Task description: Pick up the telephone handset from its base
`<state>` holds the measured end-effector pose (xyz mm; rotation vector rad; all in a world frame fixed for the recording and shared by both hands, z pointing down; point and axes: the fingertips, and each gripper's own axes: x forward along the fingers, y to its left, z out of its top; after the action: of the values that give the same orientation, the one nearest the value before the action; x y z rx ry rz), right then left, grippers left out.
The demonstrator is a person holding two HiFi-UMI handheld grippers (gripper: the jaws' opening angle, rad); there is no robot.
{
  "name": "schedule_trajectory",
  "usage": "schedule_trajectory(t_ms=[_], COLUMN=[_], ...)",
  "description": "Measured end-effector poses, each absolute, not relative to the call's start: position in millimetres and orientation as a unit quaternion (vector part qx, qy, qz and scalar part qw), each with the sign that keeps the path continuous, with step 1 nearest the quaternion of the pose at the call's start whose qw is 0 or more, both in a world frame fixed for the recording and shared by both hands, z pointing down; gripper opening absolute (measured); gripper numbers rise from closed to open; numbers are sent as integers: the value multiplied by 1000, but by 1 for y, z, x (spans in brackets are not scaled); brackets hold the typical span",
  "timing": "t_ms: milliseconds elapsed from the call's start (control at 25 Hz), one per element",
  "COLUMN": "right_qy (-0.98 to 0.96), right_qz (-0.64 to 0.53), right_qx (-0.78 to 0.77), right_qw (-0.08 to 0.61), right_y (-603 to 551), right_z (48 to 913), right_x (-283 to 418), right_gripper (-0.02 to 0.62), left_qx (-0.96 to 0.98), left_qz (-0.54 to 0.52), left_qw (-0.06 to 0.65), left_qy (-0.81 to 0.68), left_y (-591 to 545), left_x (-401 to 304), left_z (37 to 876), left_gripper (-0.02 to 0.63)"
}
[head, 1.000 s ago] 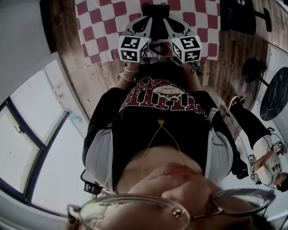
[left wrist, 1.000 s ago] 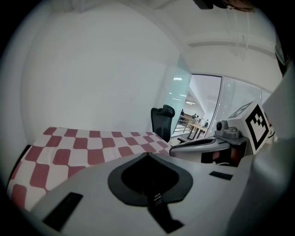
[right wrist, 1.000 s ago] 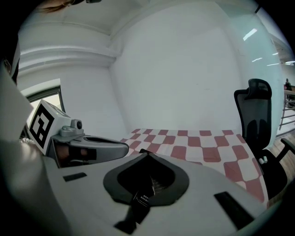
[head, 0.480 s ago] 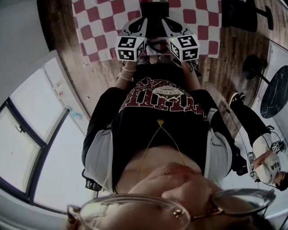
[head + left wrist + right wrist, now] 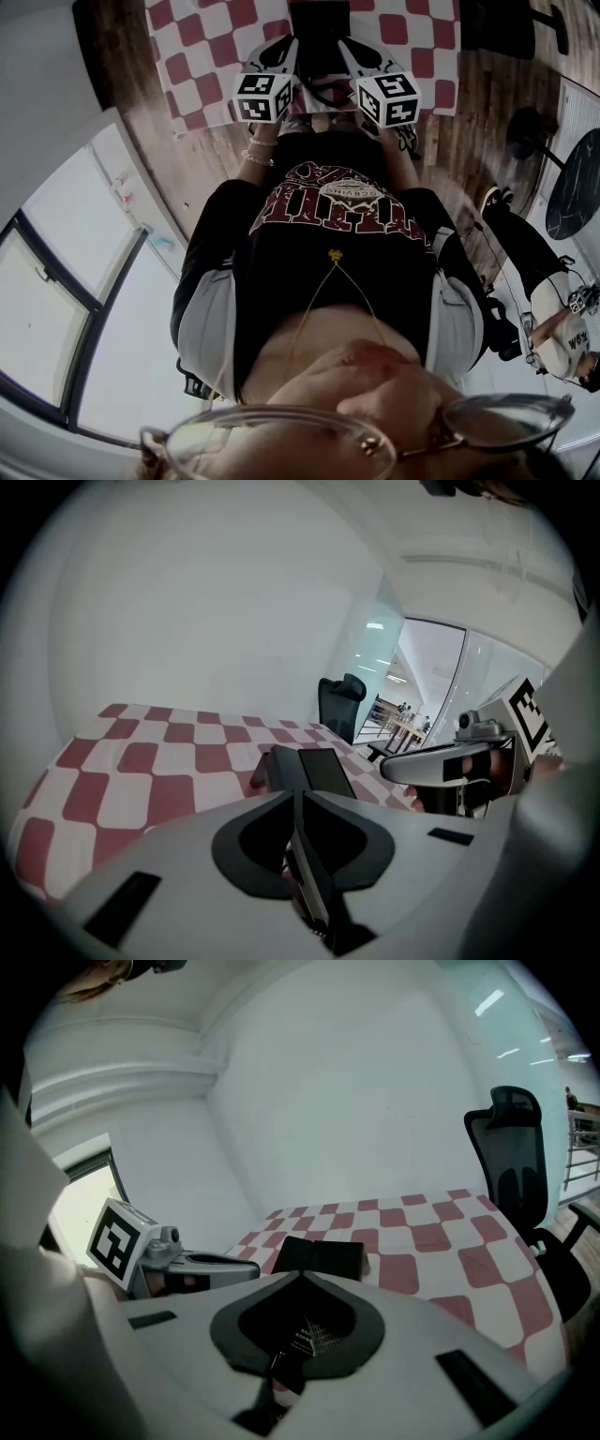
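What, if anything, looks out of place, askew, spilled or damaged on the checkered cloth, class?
Nothing stands out. The black telephone rests on the red-and-white checkered cloth, which lies flat; no spill or damage shows.

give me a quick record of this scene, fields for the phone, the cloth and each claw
telephone: black, lying on the cloth, ahead of both claws, untouched
cloth: red and white checks
left claw: tips all but together, jaws have just been opening, nothing between them
right claw: shut, empty
task stage: pick-up not yet done
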<state>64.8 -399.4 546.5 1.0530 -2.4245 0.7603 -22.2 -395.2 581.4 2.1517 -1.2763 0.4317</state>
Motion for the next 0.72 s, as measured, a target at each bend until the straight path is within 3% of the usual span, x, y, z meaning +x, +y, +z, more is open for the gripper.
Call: schedule_trajectory(t_ms=[280,720], right_qy=[-857,-848], right_qz=[281,294], right_qx=[392,413], right_qw=[180,155], right_y=[-398,-393], right_z=[540,530], right_x=[79,95], right_gripper=[20,20], left_qx=[805,811], left_qz=[157,174], left_qw=[345,374], left_qy=[-457,-415], left_y=[-396,-397], left_x=[-22,-11], left_z=[600,617], left_gripper=[101,150])
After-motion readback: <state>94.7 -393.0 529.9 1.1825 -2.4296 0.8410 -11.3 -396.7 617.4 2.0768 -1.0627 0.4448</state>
